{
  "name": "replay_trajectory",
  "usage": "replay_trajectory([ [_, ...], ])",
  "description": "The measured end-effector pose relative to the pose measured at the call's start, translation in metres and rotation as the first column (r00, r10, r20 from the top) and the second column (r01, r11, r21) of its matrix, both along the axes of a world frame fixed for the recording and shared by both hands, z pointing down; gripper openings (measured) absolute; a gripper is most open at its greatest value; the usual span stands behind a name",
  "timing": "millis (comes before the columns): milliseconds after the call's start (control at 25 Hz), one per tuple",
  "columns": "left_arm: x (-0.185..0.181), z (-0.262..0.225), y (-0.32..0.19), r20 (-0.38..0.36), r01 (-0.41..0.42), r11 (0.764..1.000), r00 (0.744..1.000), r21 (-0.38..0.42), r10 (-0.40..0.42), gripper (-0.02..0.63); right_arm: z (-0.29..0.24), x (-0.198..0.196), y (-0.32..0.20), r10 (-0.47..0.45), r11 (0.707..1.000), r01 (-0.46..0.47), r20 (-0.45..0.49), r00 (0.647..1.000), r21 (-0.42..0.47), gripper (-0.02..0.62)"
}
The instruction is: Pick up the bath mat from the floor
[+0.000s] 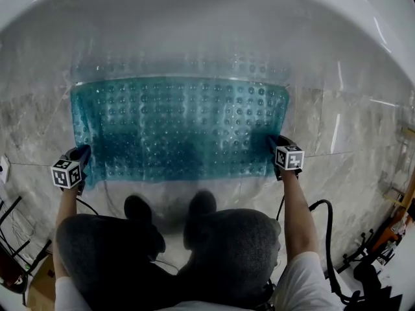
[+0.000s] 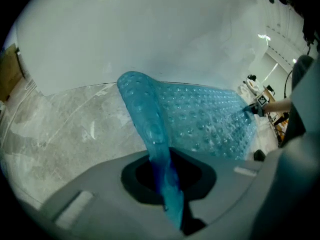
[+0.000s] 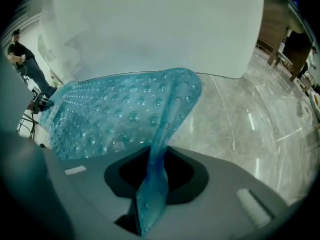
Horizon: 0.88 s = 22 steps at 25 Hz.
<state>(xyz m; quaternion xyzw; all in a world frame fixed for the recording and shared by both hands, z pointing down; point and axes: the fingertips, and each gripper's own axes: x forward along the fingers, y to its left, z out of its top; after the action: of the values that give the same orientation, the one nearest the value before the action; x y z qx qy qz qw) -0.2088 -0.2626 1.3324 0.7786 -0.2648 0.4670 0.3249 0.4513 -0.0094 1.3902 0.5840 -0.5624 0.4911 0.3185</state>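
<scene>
Well, the biggest thing we see is the white tub (image 1: 207,18), which fills the whole top of the head view. Under it is the shiny grey stone floor (image 1: 350,173), with thin lines between its big tiles.

Next comes the blue bath mat (image 1: 181,128). It is see-through and covered all over in little round bumps. It lies on the floor with its far edge right along the foot of the tub. Most of it lies flat. Its two near corners curl up off the floor, one on each side of us.

Our legs (image 1: 227,245) in grey trousers are bent low at the bottom of the view. Our two black shoes (image 1: 137,207) stand on the floor just beside the mat's near edge.

Our left gripper (image 1: 81,157) is at the mat's near left corner. In the left gripper view, its jaws are squeezed tight on that corner, and a thin fold of blue runs right between them. Our right gripper (image 1: 275,149) is at the near right corner. In the right gripper view, its jaws pinch the mat too, and the corner rises off the floor into them.

Each gripper has a small cube with black and white squares, the left cube (image 1: 65,173) and the right cube (image 1: 289,157).

A black cable (image 1: 327,238) loops over the floor by our right arm.
</scene>
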Motion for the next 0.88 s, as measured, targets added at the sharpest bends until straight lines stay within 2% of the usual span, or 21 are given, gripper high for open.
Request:
replay_trajectory([
  [80, 0.005, -0.008, 0.004, -0.051, -0.005, 1.000, 0.999, -0.023, 0.004, 0.026, -0.007, -0.004, 0.000, 0.003, 1.000, -0.003, 0.003, 1.000, -0.002, 0.053],
  [200, 0.008, -0.025, 0.009, -0.146, -0.008, 0.998, 0.989, -0.055, -0.001, 0.025, -0.027, -0.011, 0.000, 0.050, 0.998, -0.052, 0.068, 0.996, 0.028, 0.044],
  [360, 0.018, -0.062, 0.011, -0.229, 0.017, 0.998, 0.973, -0.060, -0.031, 0.021, -0.079, -0.022, -0.007, 0.048, 0.995, -0.060, 0.134, 0.990, 0.083, 0.038],
  [600, 0.039, -0.141, 0.016, -0.266, 0.028, 0.998, 0.963, -0.063, -0.044, 0.020, -0.181, -0.050, -0.018, 0.037, 0.992, -0.058, 0.185, 0.982, 0.109, 0.034],
  [880, 0.056, -0.280, 0.033, -0.271, -0.020, 0.999, 0.963, -0.046, 0.007, 0.020, -0.323, -0.096, -0.028, -0.012, 0.994, -0.012, 0.216, 0.976, 0.111, 0.032],
])
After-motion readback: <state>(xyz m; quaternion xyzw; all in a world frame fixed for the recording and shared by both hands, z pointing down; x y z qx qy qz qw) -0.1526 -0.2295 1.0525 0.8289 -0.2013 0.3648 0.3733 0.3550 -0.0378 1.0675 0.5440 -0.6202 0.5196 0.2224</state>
